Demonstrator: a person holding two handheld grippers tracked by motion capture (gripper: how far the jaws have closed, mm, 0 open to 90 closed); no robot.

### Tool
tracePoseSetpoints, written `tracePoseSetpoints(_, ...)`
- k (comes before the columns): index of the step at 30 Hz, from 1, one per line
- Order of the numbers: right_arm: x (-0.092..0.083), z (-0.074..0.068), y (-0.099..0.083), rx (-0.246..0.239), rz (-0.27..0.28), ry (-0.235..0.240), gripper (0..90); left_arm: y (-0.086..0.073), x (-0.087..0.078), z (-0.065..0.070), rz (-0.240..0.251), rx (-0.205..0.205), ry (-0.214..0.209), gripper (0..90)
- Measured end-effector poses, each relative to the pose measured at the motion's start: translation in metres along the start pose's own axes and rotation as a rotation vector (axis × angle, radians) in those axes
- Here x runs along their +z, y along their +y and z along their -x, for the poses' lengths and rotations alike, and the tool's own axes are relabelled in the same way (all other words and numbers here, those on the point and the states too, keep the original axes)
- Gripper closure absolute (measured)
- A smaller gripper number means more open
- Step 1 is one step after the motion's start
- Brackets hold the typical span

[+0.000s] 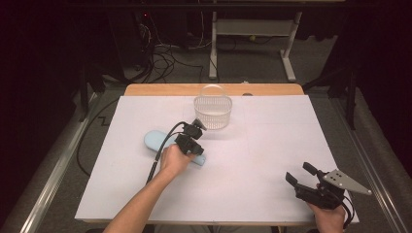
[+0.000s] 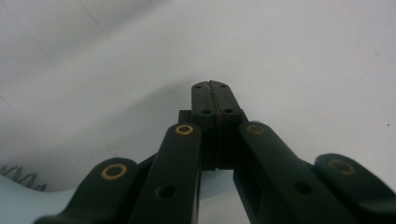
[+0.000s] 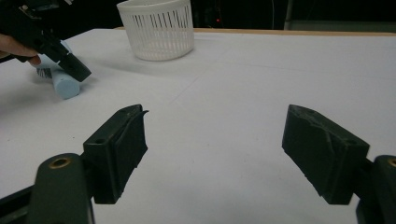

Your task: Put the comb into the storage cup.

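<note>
Nearest the high camera, the right gripper (image 1: 302, 175) is held by a hand (image 1: 329, 217) at the table's (image 1: 272, 145) near right corner, its two black jaws standing wide apart with nothing between them; the hand is cut off by the lower frame edge, and the grey three-cornered plate sits on top of the gripper. Farther in, left of the table's centre, the left gripper (image 1: 196, 127) is held by the left hand (image 1: 174, 160) over a pale blue elongated object (image 1: 154, 140), whose identity is hard to make out. Hand and gripper body hide the object's middle, leaving its rounded far-left end and a small piece of its near-right end exposed. In the left gripper view the jaws are pressed fully together, pad against pad, with nothing clamped; they point past the pale blue object (image 2: 28, 205), of which a corner appears at the lower left with a dark marking too blurred and cropped to read. Whether the gripper body touches the object cannot be told. In the right gripper view the flat round end of the pale blue object (image 3: 65, 86) shows beneath the left gripper (image 3: 77, 70). Beyond the object, toward the table's far edge, stands a white slotted basket (image 1: 213, 112), upright, apart from both grippers, its contents not discernible.
</note>
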State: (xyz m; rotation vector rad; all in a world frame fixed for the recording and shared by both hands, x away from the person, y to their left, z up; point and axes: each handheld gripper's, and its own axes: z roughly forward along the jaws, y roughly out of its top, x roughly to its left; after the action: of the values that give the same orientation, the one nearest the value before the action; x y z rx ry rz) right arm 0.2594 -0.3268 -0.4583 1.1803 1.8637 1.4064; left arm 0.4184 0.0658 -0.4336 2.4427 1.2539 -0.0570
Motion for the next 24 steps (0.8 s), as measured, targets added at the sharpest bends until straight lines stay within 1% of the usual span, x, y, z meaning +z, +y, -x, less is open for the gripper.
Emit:
tracePoseSetpoints(4, 0.000, 0.000, 0.000, 0.001, 0.000, 0.000, 22.2, -0.003, -0.001, 0.001, -0.004, 0.010, -0.002, 88.4)
tracePoseSetpoints(13, 0.000, 0.000, 0.000, 0.000, -0.001, 0.001, 22.2, -0.013, -0.001, 0.004, 0.010, 0.021, -0.018, 88.4)
tracePoseSetpoints(20, 0.000, 0.000, 0.000, 0.001, -0.006, -0.002, 22.3, -0.018, -0.001, 0.008, 0.013, 0.035, -0.020, 88.4)
tracePoseSetpoints(24, 0.000, 0.000, 0.000, -0.001, 0.003, 0.003, 22.2, -0.021, -0.002, 0.009, 0.012, 0.047, -0.015, 88.4)
